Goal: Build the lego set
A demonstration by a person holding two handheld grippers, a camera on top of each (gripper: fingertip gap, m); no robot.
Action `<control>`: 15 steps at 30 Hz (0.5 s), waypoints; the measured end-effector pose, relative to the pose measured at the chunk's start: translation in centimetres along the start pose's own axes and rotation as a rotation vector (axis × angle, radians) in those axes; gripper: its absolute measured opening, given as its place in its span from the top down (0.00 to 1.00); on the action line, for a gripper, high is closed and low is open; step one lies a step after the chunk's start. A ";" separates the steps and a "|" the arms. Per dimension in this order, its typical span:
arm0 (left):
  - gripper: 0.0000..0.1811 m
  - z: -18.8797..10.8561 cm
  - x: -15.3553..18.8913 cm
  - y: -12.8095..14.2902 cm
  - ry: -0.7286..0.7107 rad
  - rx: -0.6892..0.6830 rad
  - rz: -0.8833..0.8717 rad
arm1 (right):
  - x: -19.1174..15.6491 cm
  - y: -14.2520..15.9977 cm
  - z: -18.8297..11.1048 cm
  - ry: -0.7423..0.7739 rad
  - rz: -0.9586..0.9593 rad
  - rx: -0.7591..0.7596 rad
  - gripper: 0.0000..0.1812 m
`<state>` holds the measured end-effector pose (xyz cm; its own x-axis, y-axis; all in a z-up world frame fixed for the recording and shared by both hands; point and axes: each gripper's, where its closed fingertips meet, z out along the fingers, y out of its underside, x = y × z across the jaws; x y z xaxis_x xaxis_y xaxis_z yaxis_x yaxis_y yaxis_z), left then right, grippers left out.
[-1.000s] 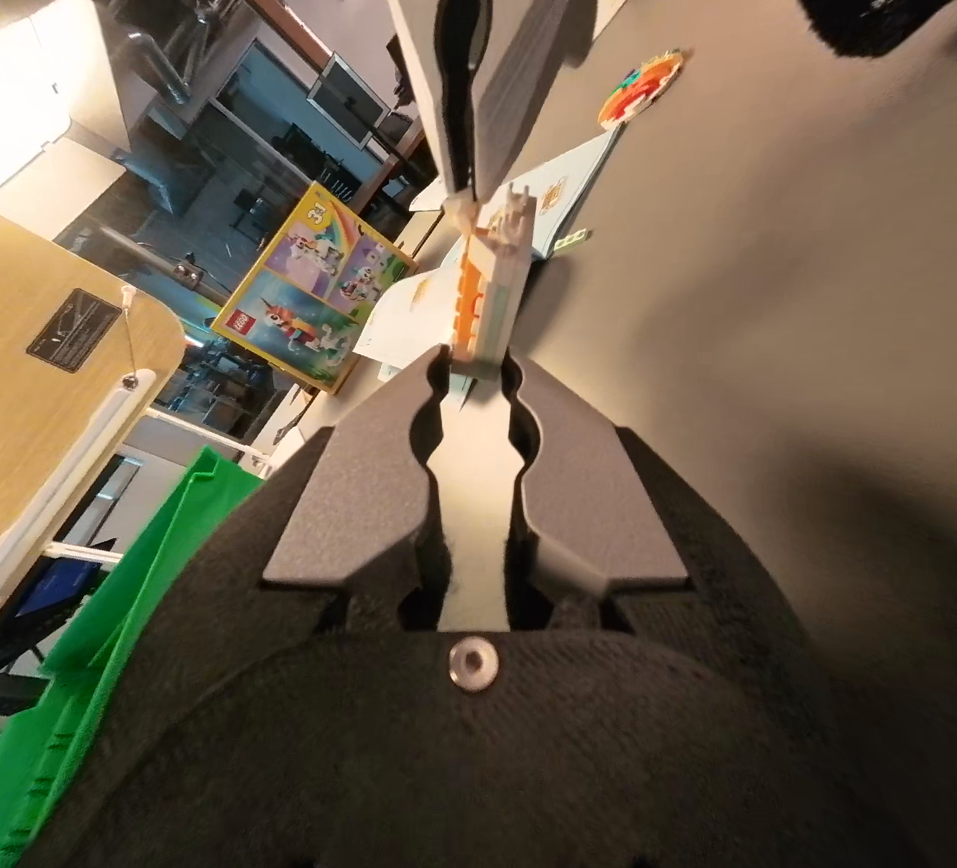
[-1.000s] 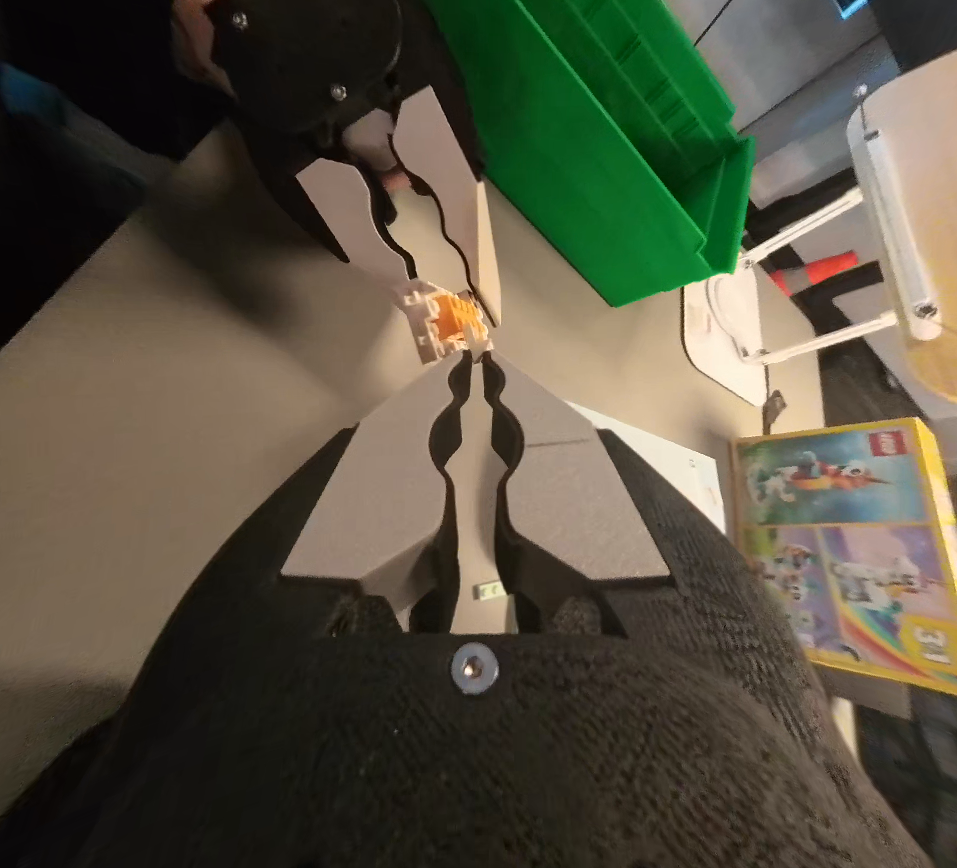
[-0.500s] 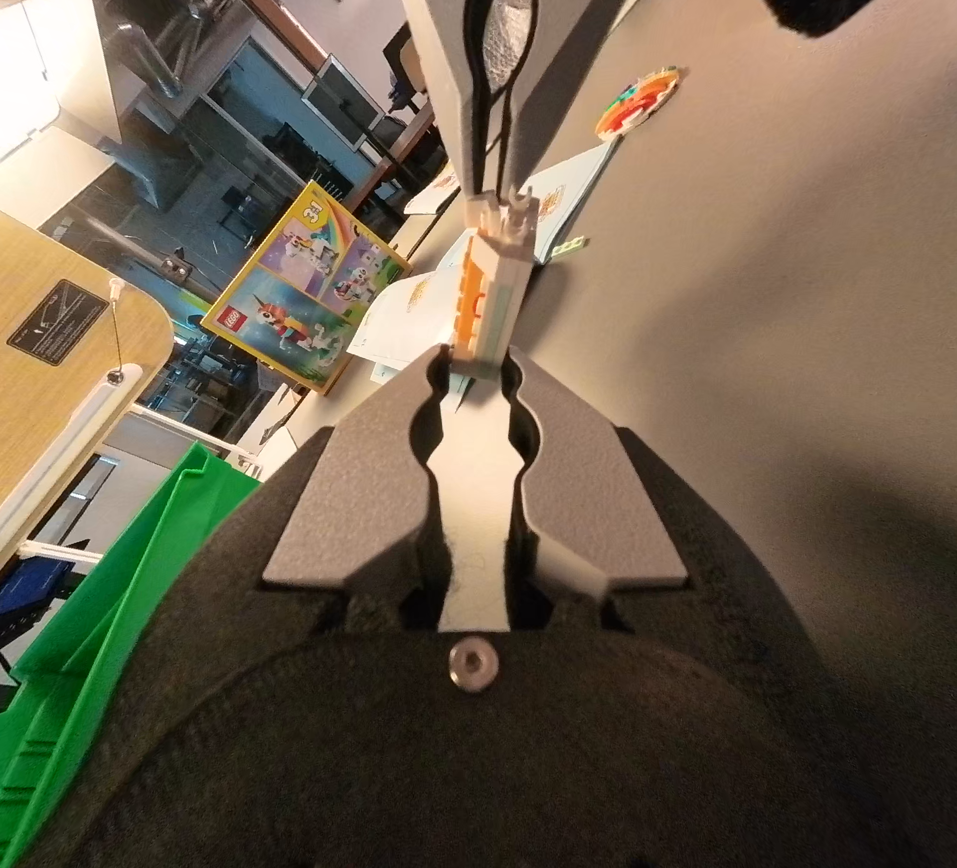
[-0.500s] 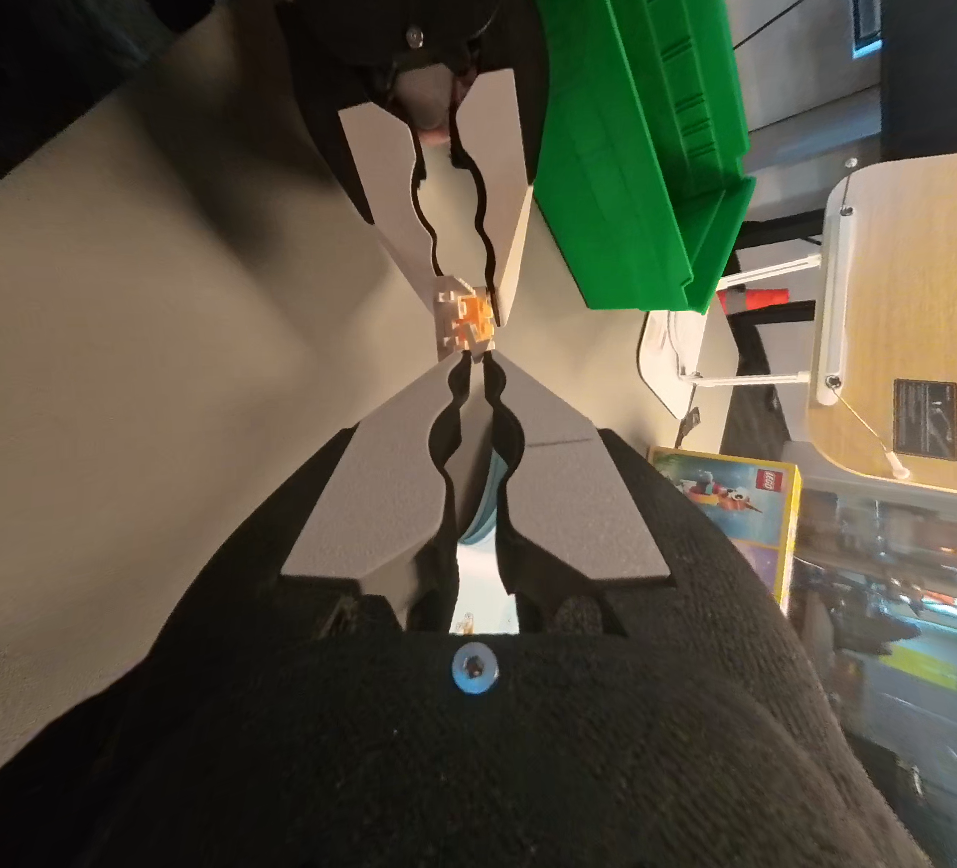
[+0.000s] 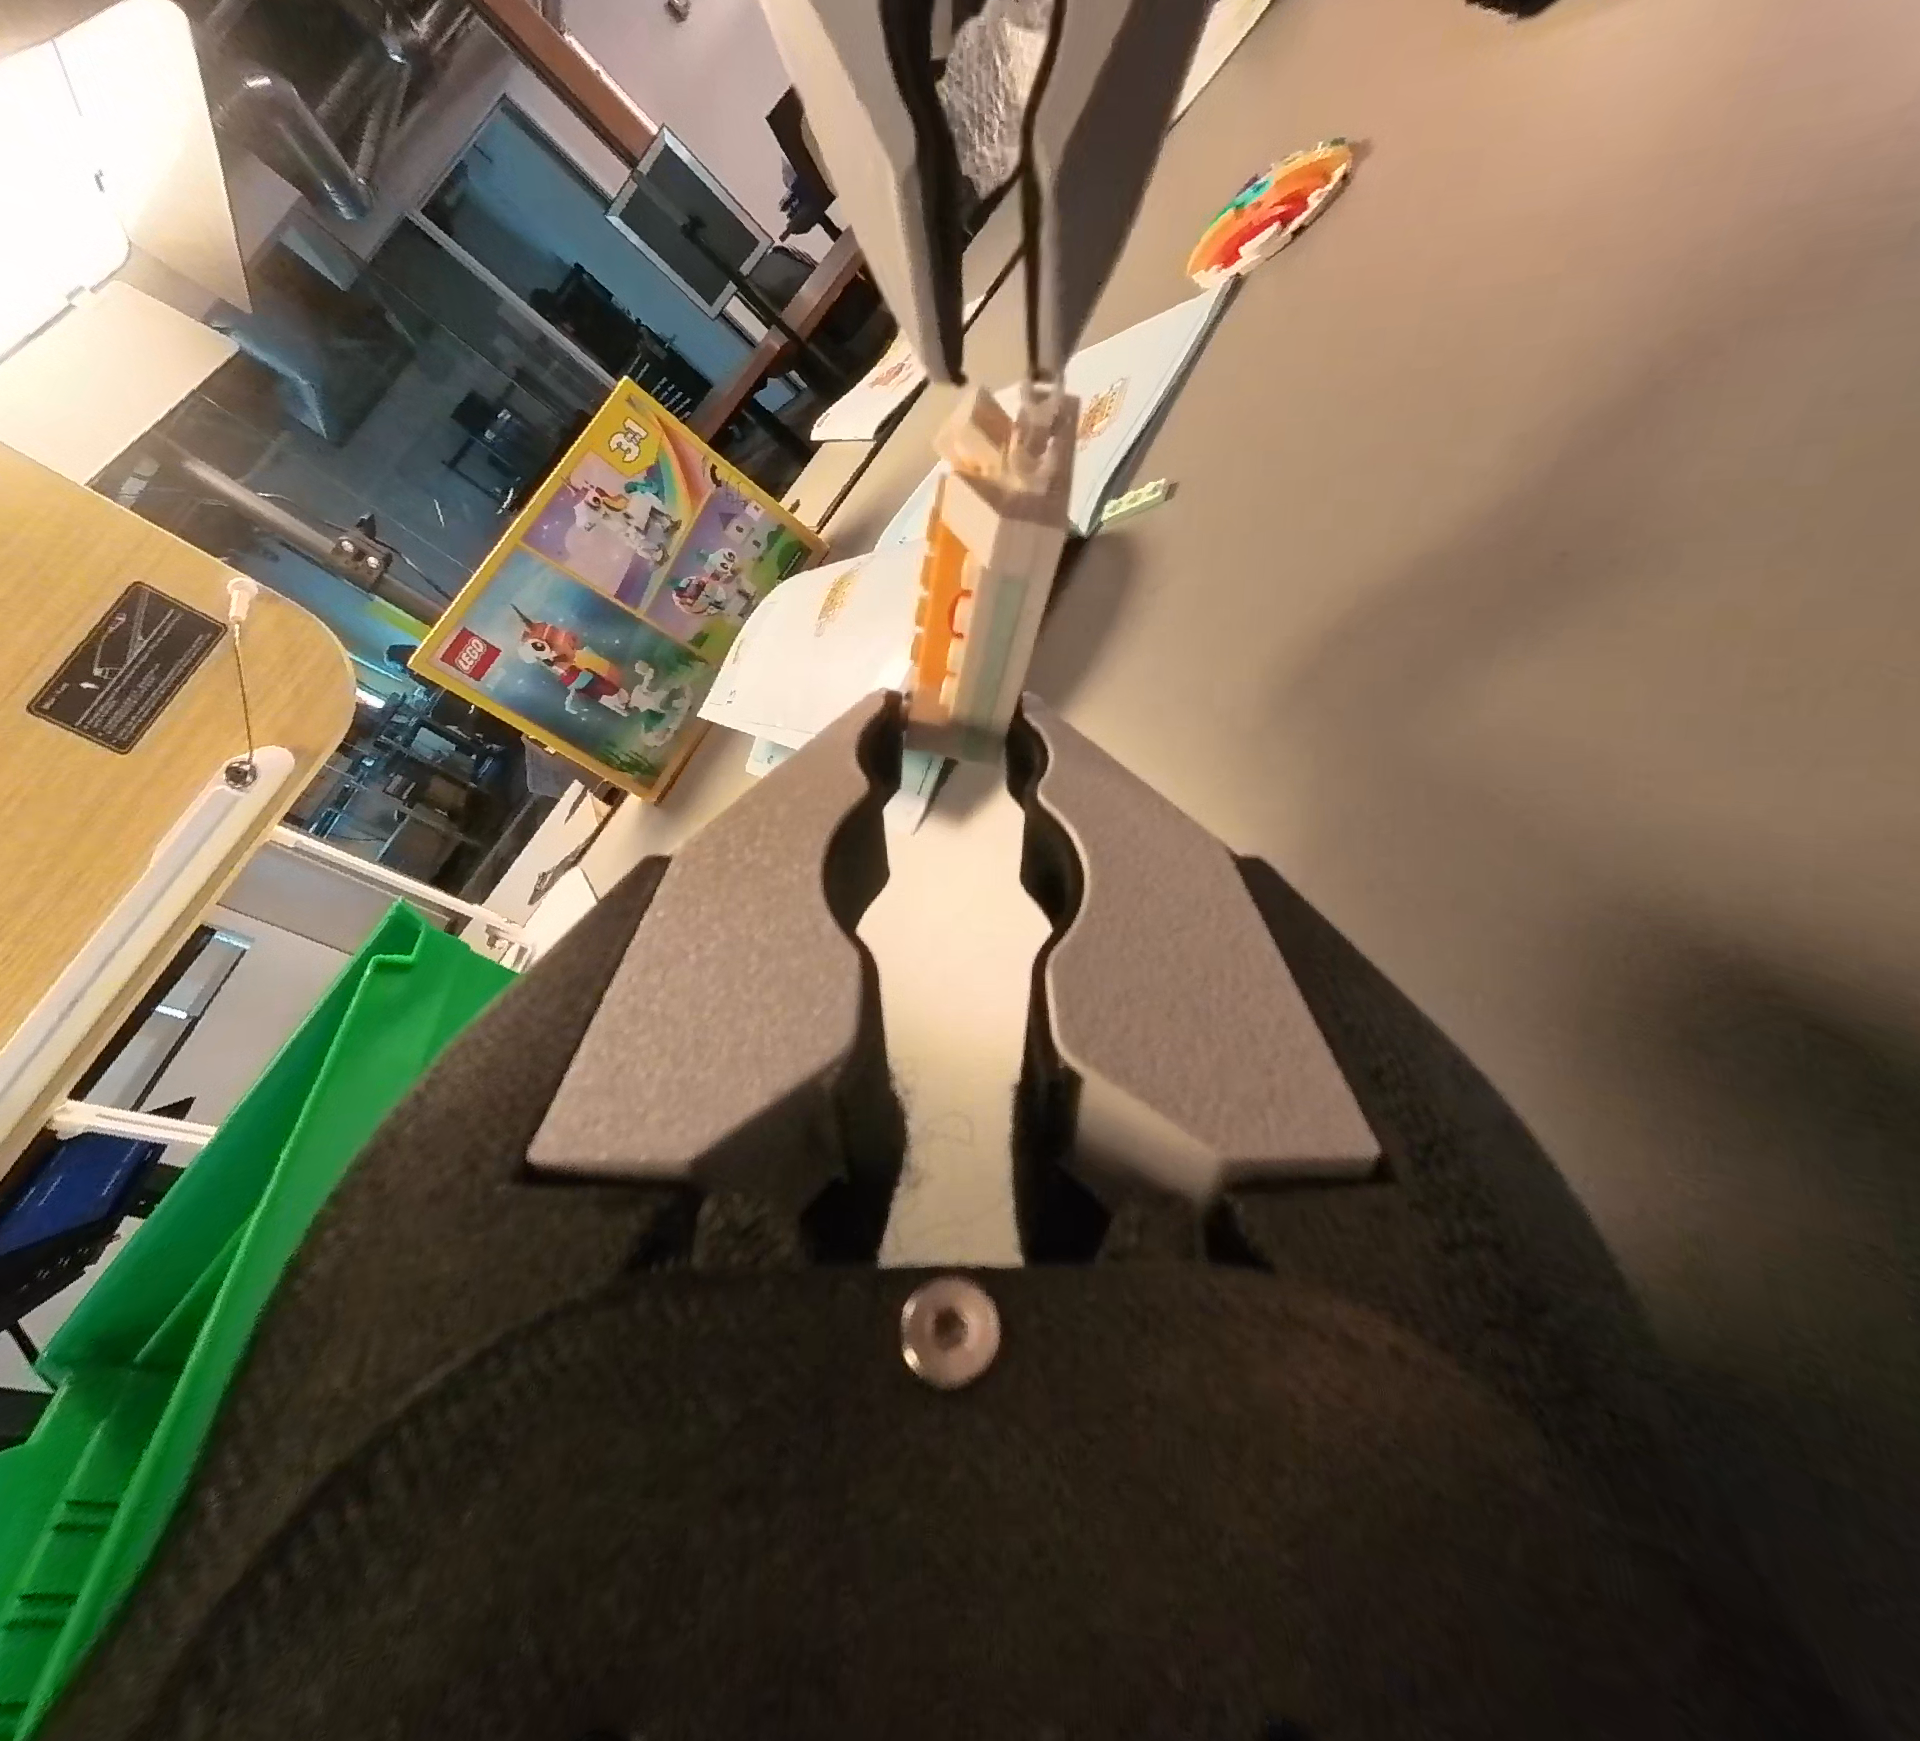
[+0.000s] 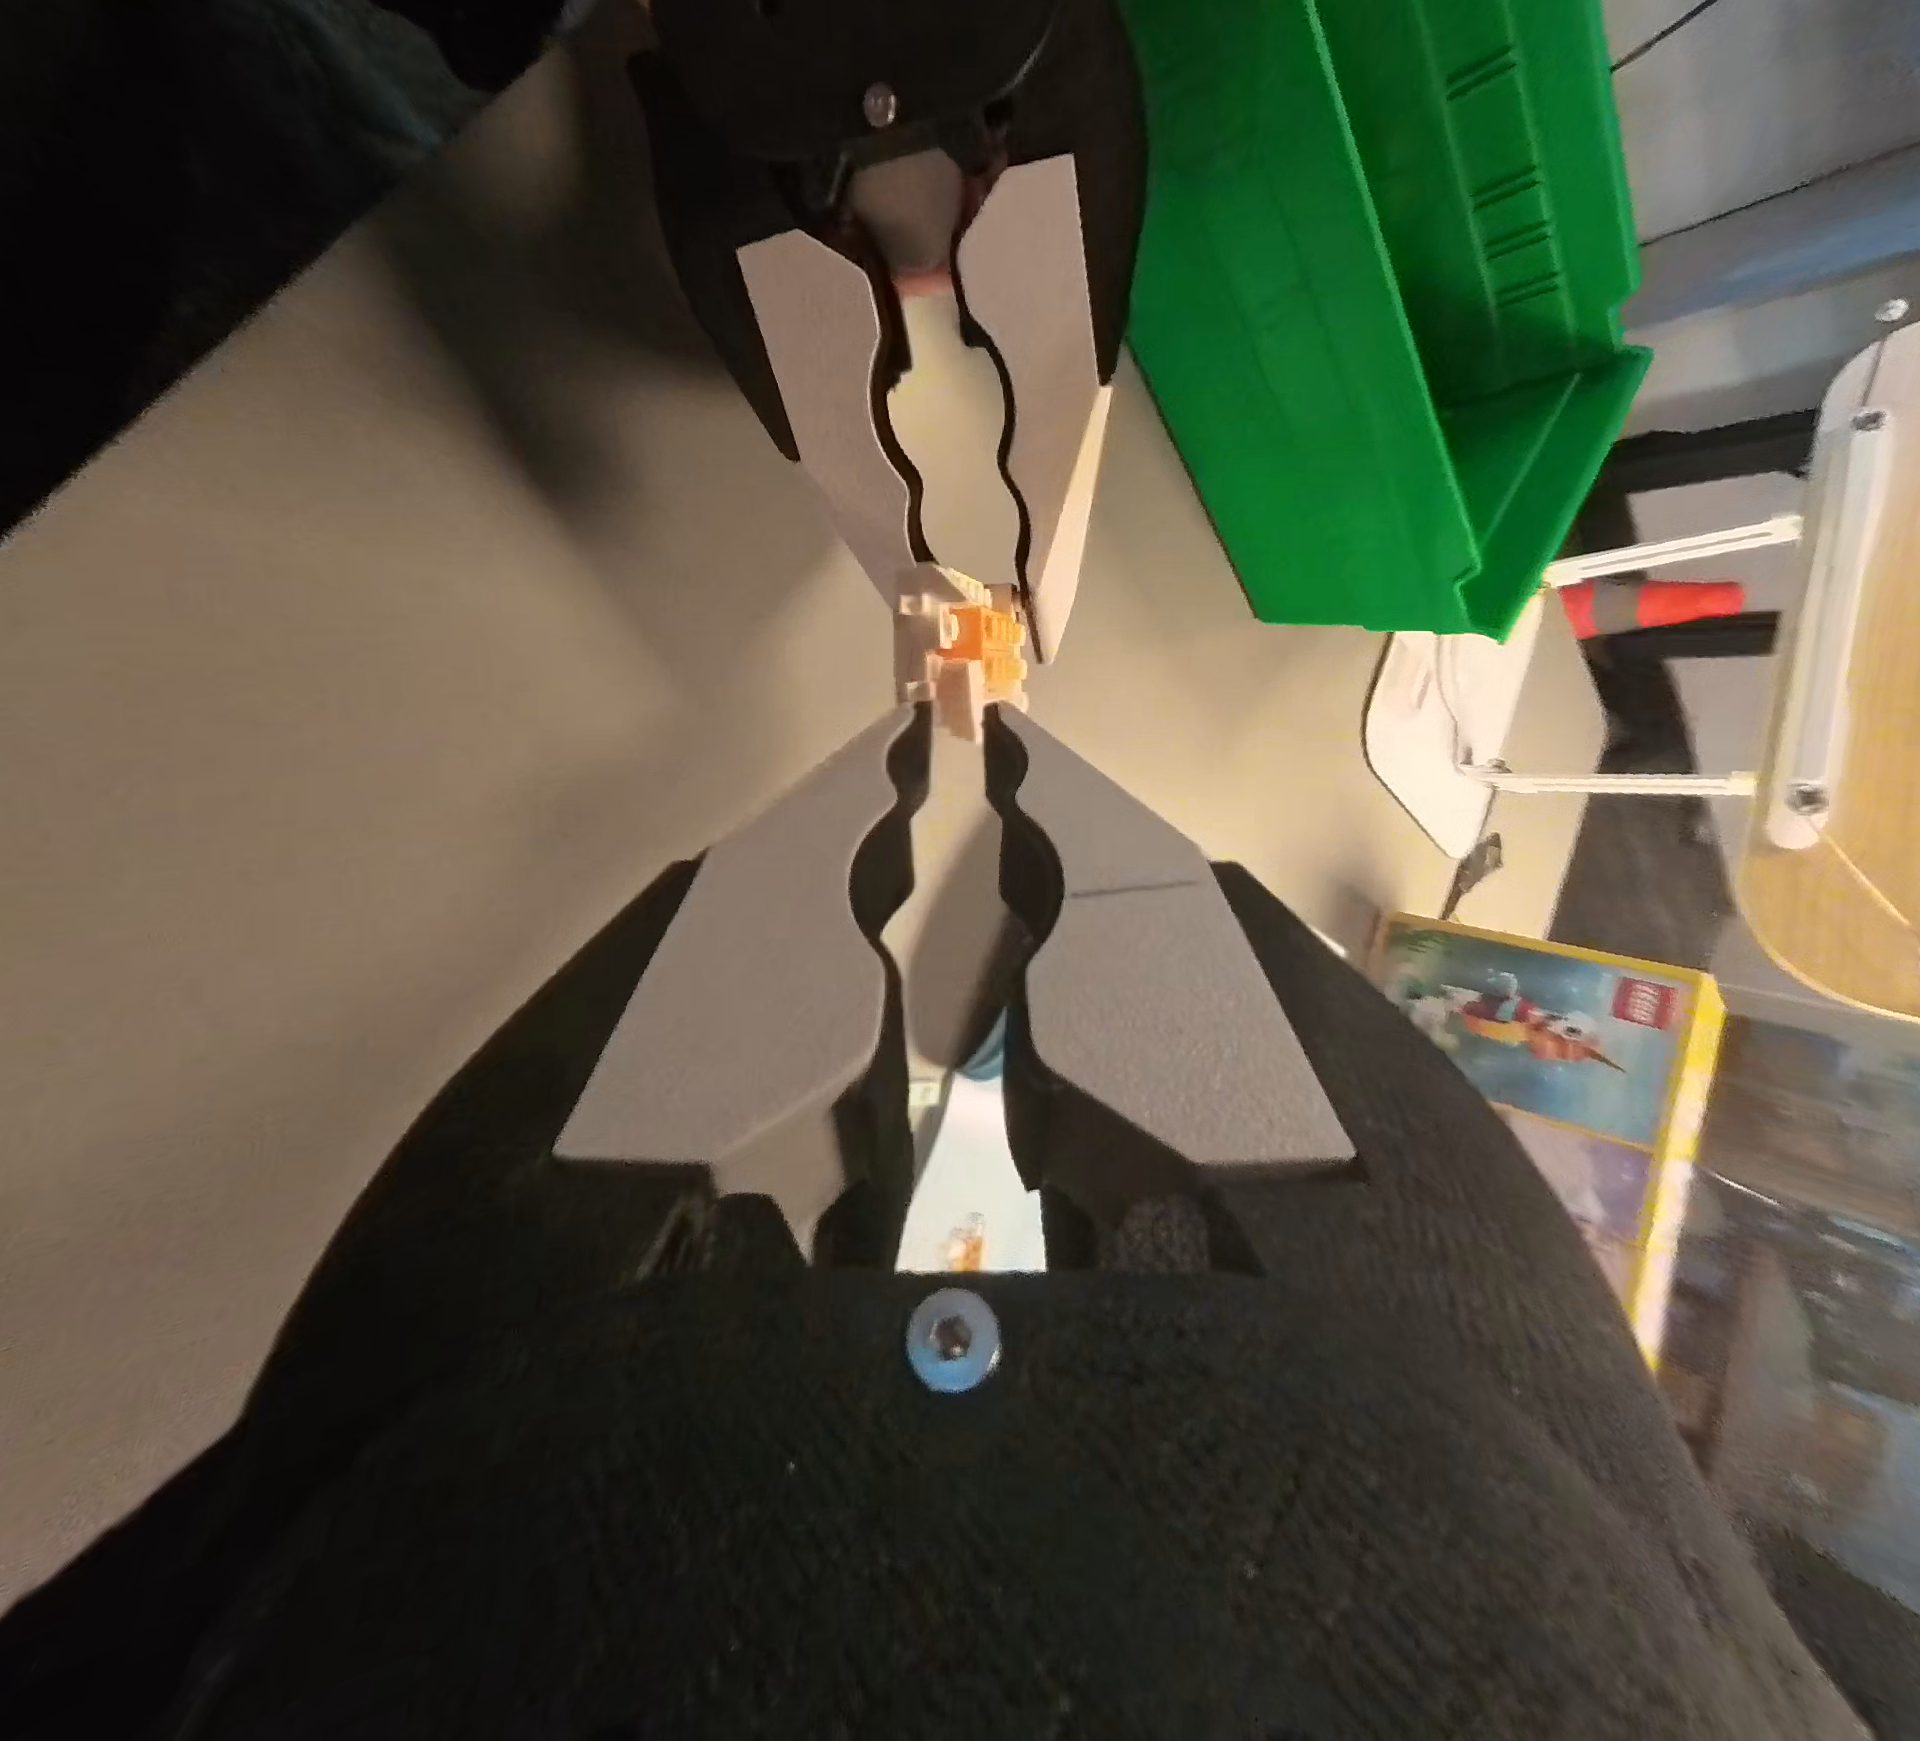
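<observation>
Lego build [image 5: 985, 590] — white and orange — hangs above the bench [image 5: 1558, 652], pinched at one end by the left gripper [image 5: 951, 720], while the right gripper [image 5: 995, 372] nips a small white piece [image 5: 1003, 434] at its other end. Behind, near the bench's far edge, stand a printed yellow box [image 5: 613, 595], booklets [image 5: 1132, 382] and a green bin [image 6: 1382, 237].

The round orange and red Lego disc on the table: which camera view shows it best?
The left wrist view: the disc lies in plain sight on the table, beyond the instruction booklet. The right wrist view does not show it at all.
</observation>
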<state>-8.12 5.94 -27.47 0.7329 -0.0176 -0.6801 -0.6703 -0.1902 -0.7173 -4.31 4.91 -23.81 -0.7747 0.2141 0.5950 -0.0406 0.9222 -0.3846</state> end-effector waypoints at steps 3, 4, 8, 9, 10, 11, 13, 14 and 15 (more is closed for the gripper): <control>0.90 -0.1 -0.2 -0.1 -0.007 0.008 -0.007 | -0.1 -0.2 -0.5 -0.053 0.095 0.057 0.89; 0.90 -0.1 -0.2 -0.1 -0.008 0.011 -0.010 | 0.0 -0.3 -0.7 -0.063 0.132 0.081 0.88; 0.90 -0.2 -0.2 -0.3 -0.004 0.022 -0.023 | 0.4 -0.4 -0.5 -0.037 0.194 0.127 0.80; 0.90 -0.2 -0.3 -0.3 -0.002 0.024 -0.026 | 0.4 -0.4 -0.2 -0.021 0.187 0.124 0.80; 0.90 -0.2 -0.2 -0.3 0.000 0.026 -0.029 | 0.3 -0.4 0.1 -0.010 0.176 0.120 0.80; 0.90 -0.2 -0.2 -0.4 0.003 0.027 -0.030 | 0.2 -0.5 0.3 0.002 0.166 0.116 0.80; 0.90 -0.2 -0.1 -0.4 0.006 0.027 -0.030 | 0.2 -0.6 0.7 0.023 0.151 0.112 0.84; 0.90 -0.2 -0.1 -0.4 0.007 0.027 -0.031 | 0.2 -0.5 0.8 0.033 0.143 0.108 0.87; 0.90 -0.2 -0.2 -0.3 0.005 0.025 -0.035 | 0.2 -0.6 0.8 0.041 0.135 0.107 0.88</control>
<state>-8.02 5.80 -27.08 0.7562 -0.0169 -0.6541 -0.6472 -0.1663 -0.7439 -4.94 4.16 -24.05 -0.7514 0.3483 0.5605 -0.0069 0.8452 -0.5344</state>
